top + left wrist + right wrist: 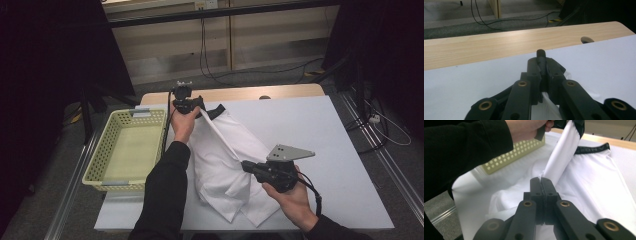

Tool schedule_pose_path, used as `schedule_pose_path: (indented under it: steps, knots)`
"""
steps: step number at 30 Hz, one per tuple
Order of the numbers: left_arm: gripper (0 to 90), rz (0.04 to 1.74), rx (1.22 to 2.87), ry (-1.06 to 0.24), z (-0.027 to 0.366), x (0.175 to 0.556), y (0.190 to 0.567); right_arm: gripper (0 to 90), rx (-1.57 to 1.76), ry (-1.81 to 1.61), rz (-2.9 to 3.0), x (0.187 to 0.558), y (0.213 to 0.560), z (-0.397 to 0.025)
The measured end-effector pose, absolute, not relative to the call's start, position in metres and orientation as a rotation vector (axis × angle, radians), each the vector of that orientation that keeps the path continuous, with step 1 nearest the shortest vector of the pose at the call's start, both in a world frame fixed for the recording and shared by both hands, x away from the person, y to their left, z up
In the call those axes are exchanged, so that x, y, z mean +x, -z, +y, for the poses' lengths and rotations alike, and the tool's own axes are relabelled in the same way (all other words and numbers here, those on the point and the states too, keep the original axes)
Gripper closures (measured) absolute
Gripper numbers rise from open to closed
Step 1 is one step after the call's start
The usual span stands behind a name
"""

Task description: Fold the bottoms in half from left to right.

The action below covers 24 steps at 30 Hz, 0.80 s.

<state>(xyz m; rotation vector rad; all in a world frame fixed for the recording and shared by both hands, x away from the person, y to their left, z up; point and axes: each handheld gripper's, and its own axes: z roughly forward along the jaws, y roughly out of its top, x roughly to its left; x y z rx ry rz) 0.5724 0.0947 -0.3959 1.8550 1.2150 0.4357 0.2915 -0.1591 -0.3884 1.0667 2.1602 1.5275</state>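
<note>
Both grippers are pinching the white shorts [227, 155] on the table [320, 130] – left gripper [196, 106] clamping the waistband, right gripper [246, 165] the hem – it's looking light, floppy, slippery, so edges are gripping best.

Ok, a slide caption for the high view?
Both grippers pinch a white garment taut above the table, beside a basket.

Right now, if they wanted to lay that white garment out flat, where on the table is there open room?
The widest bare patch is the white tabletop right of the white garment, out to the table's right edge. A narrower bare strip runs behind the garment, along the wooden edge. The left is crowded: the yellow basket sits there, with the left gripper and right gripper clamping the cloth beside it.
</note>
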Motion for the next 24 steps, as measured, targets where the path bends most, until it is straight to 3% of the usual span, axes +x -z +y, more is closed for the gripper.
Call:
schedule_pose_path:
  steps: [8, 18, 20, 22, 24]
  knots:
    - [82.5, 1.207, 1.891, -0.426, 0.084, 0.576, 0.413, 89.3, 1.114, -1.469, 2.188, 0.302, 0.403, -0.170]
    - [70.3, 1.189, 1.885, -0.421, 0.085, 0.578, 0.413, 89.3, 1.175, -1.424, 2.182, 0.312, 0.413, -0.180]
    - [64.5, 1.194, 1.875, -0.421, 0.085, 0.578, 0.412, 89.3, 1.183, -1.414, 2.185, 0.314, 0.415, -0.182]
    - [50.8, 1.201, 1.863, -0.432, 0.085, 0.578, 0.412, 89.3, 1.197, -1.402, 2.189, 0.315, 0.417, -0.183]
    - [43.3, 1.212, 1.853, -0.423, 0.086, 0.578, 0.411, 89.3, 1.210, -1.394, 2.191, 0.317, 0.419, -0.185]
